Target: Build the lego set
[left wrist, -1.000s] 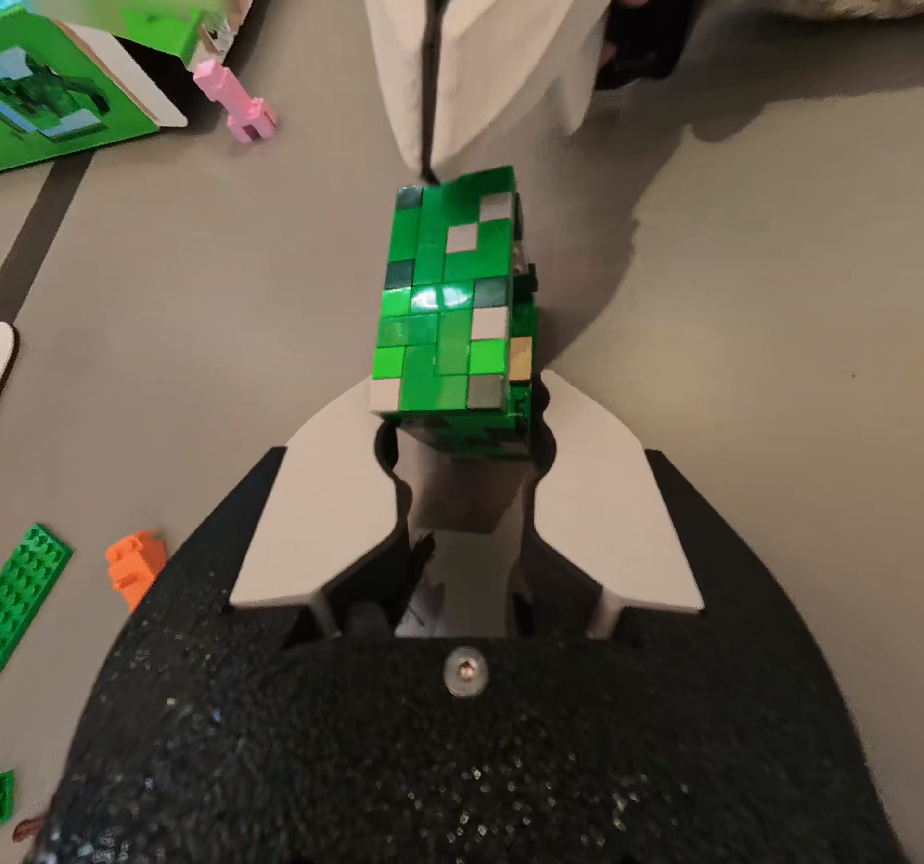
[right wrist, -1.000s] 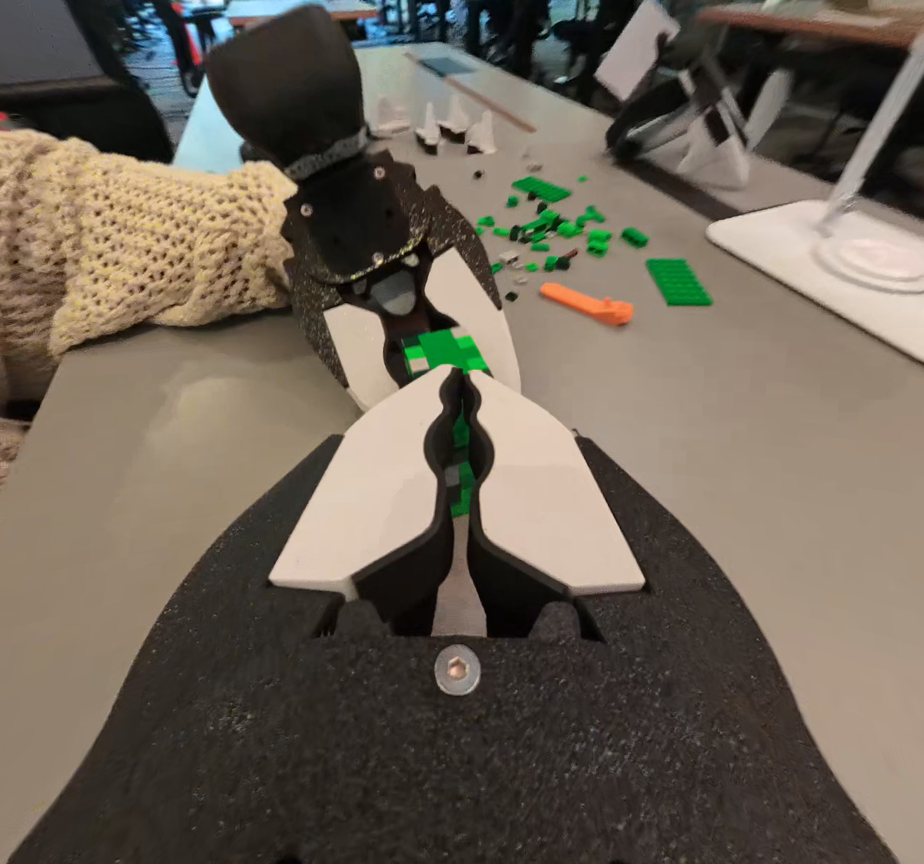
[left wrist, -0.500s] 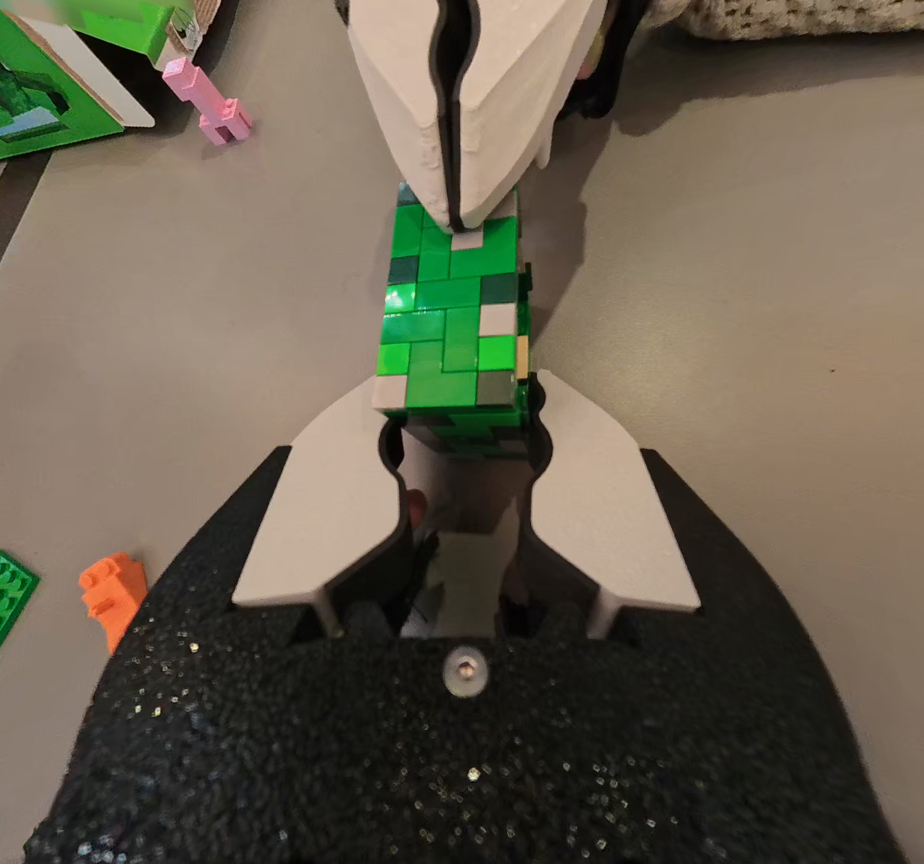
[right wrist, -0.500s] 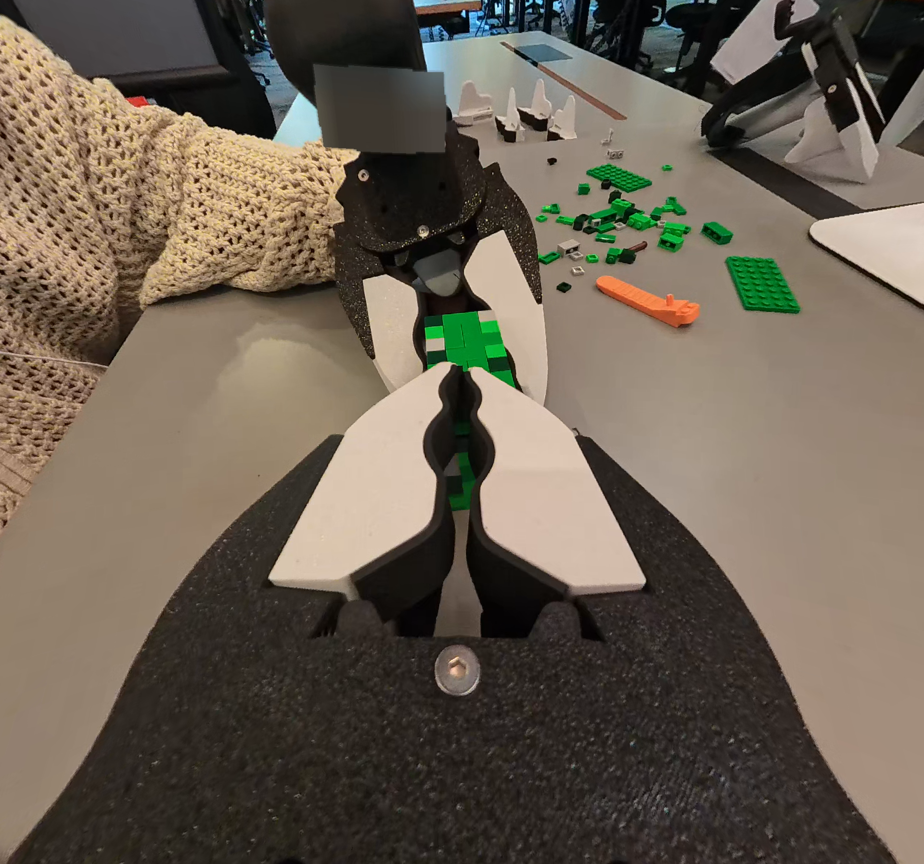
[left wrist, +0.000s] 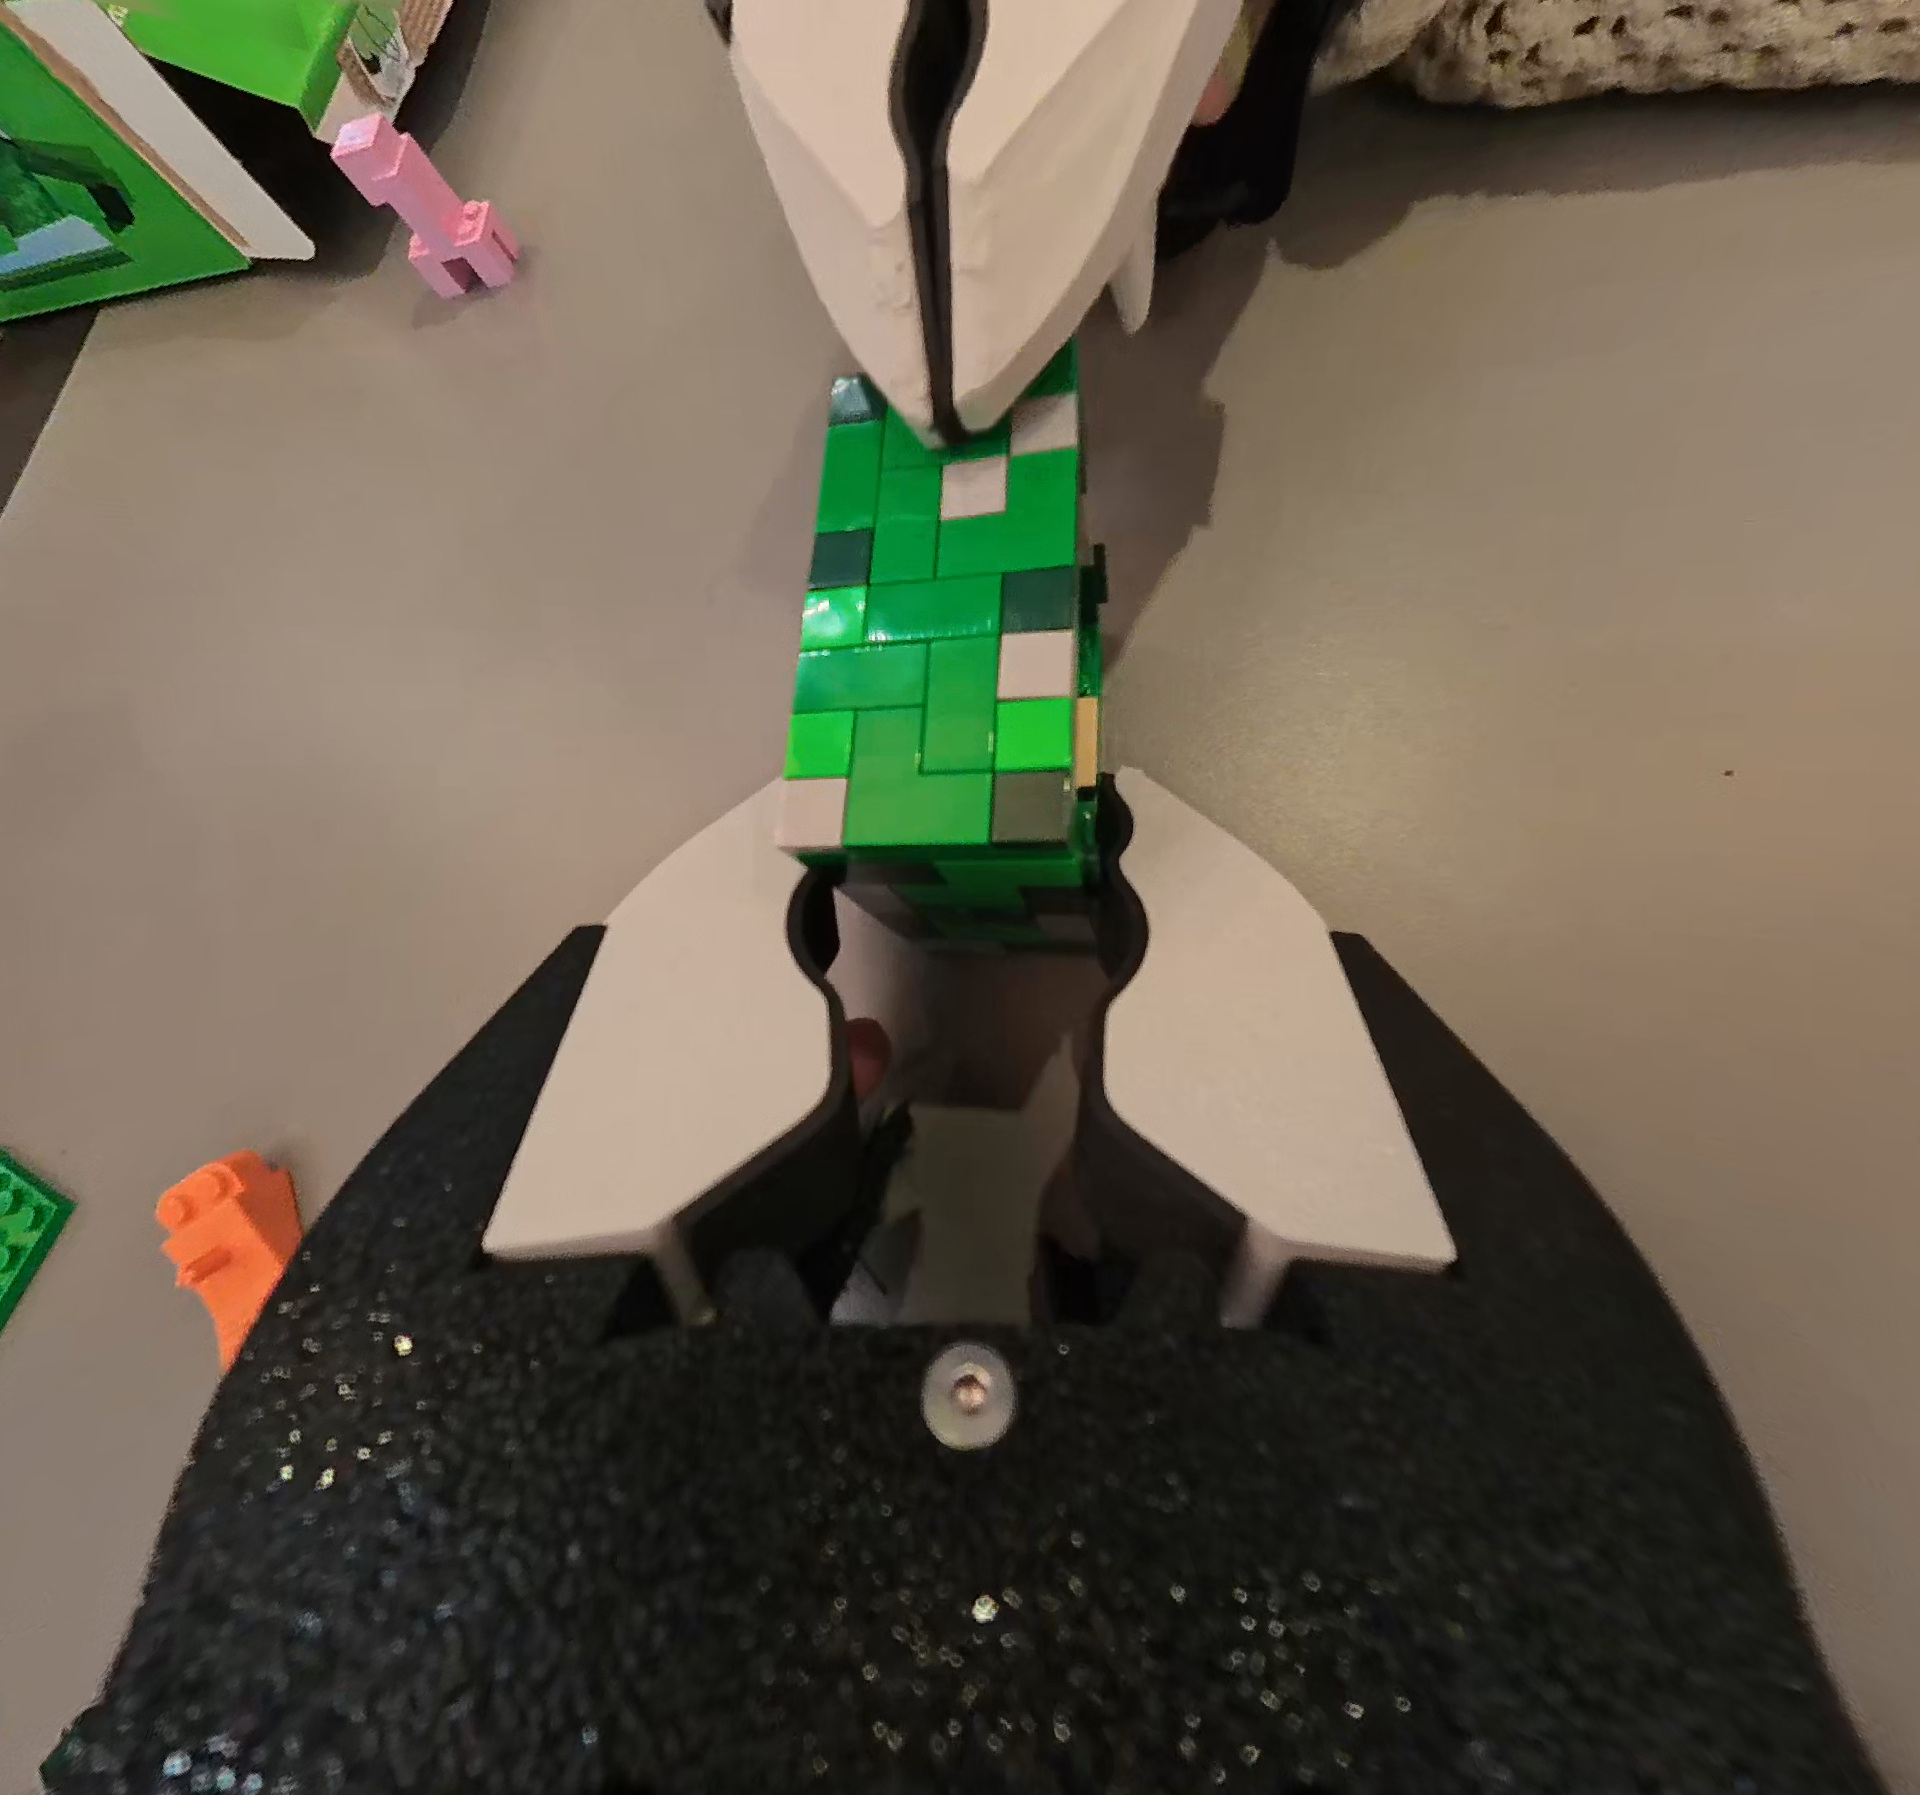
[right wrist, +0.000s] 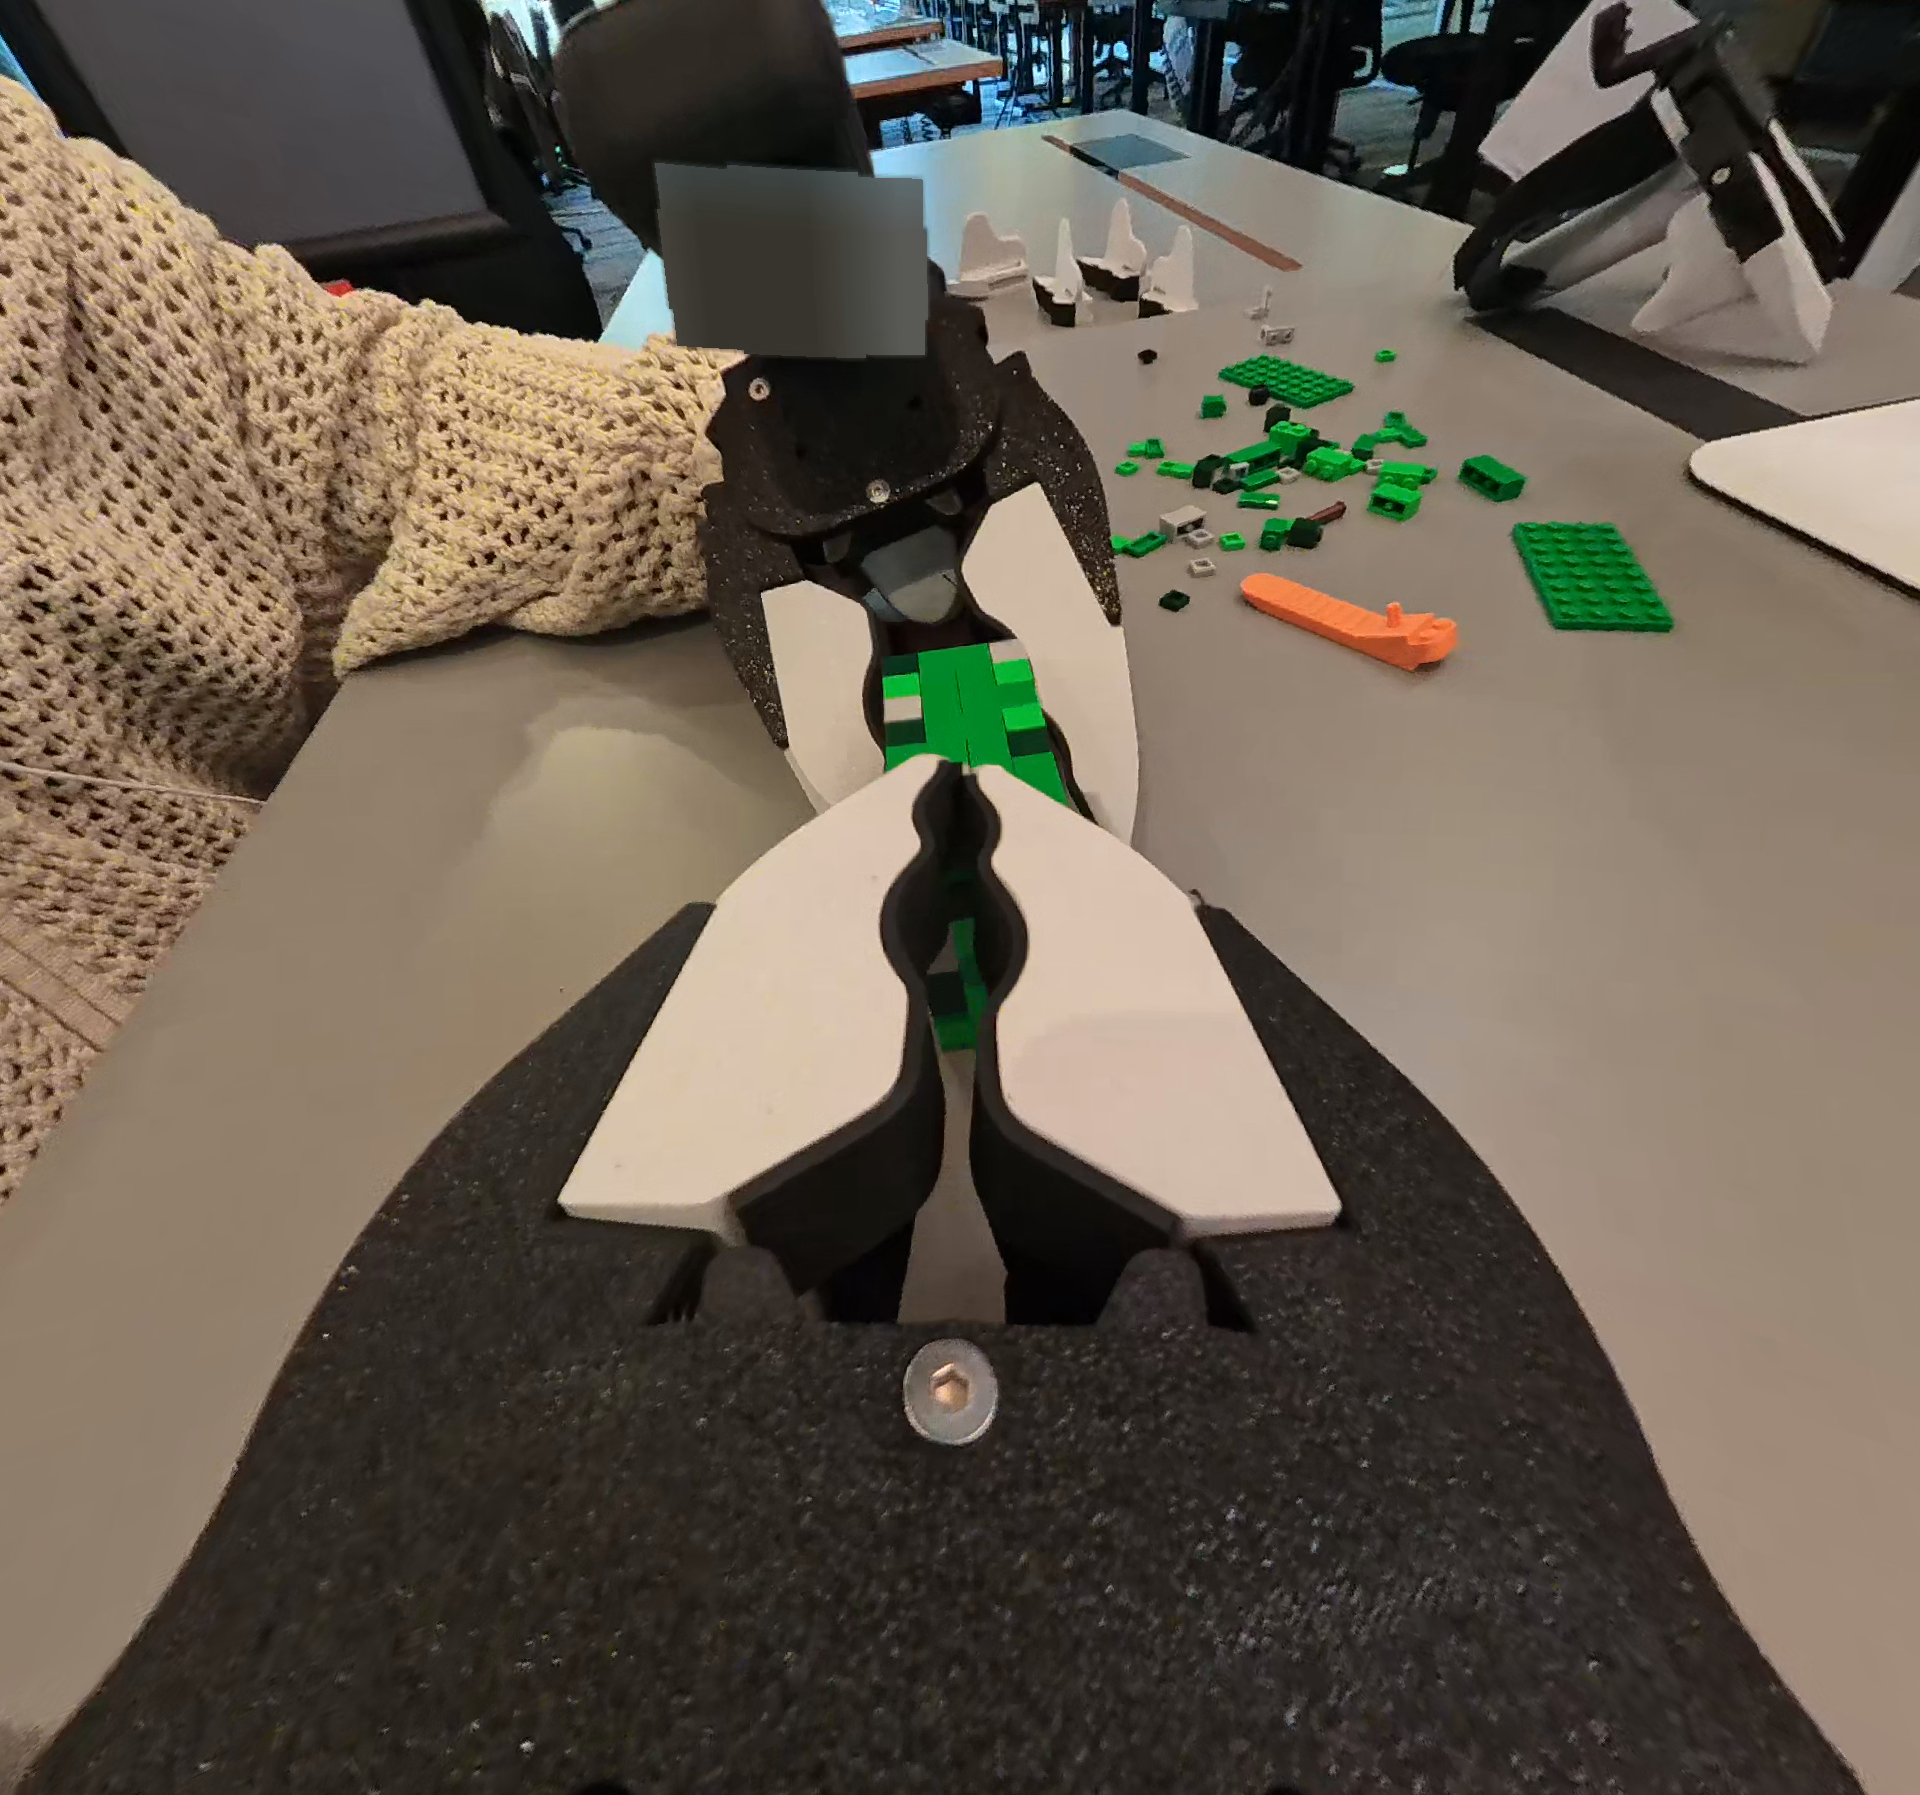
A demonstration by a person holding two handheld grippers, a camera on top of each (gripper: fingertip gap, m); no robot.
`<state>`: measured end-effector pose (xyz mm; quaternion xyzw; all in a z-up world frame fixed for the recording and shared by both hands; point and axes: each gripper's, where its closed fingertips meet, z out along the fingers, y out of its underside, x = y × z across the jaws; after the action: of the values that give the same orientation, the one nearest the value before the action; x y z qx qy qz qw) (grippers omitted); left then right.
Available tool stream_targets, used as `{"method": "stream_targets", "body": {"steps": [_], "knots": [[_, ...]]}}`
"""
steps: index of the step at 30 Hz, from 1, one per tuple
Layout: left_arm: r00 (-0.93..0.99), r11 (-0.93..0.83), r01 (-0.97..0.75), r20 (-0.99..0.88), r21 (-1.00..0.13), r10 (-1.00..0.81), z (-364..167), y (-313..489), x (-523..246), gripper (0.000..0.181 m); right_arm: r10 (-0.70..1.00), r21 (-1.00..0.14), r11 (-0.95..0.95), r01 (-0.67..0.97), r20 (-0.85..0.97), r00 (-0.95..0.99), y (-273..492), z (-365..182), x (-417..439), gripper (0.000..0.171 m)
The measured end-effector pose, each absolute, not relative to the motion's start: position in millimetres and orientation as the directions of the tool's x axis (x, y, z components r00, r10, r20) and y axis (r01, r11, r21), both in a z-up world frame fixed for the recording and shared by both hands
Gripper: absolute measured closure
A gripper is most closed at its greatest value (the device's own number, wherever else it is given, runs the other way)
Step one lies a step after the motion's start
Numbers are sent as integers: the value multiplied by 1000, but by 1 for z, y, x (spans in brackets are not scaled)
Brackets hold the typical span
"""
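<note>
A long green lego block (left wrist: 935, 644) tiled in light green, dark green and grey lies on the grey table (left wrist: 1507, 706). My left gripper (left wrist: 945, 810) is shut on its near end, one finger on each side. My right gripper (left wrist: 940, 431) comes from the far side, shut, with its tips pressed on the block's far top end. In the right wrist view my right gripper (right wrist: 961, 777) is shut over the block (right wrist: 961, 711), and the left gripper (right wrist: 961, 706) holds the block's far end.
A pink lego figure (left wrist: 426, 202) and a green set box (left wrist: 94, 176) lie far left. An orange brick separator (right wrist: 1351, 618), a green plate (right wrist: 1590, 573) and several loose green pieces (right wrist: 1288, 472) lie to the right. A knit sleeve (right wrist: 312, 457) rests on the table's left. Left tips to right tips: about 6 cm.
My right gripper moved down from just behind the block onto its far top end. The left gripper kept its hold and shifted slightly.
</note>
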<state>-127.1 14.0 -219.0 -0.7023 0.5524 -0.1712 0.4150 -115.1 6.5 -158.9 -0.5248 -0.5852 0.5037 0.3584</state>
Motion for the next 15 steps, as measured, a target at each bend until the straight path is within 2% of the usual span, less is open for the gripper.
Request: {"method": "stream_targets", "body": {"steps": [7,13,15], "knots": [[332,-43,-635,-222,-772,-917,-219,14,-127,134,981,-966,6,257,-44,-187,5,-161,-114,171],[331,-45,-634,-218,-772,-918,-219,14,-127,134,979,-965,-9,261,-62,-196,5,-161,-115,171],[330,-48,-633,-214,-772,-919,-219,14,-127,134,968,-964,-60,260,-119,-220,3,-160,-114,171]]}}
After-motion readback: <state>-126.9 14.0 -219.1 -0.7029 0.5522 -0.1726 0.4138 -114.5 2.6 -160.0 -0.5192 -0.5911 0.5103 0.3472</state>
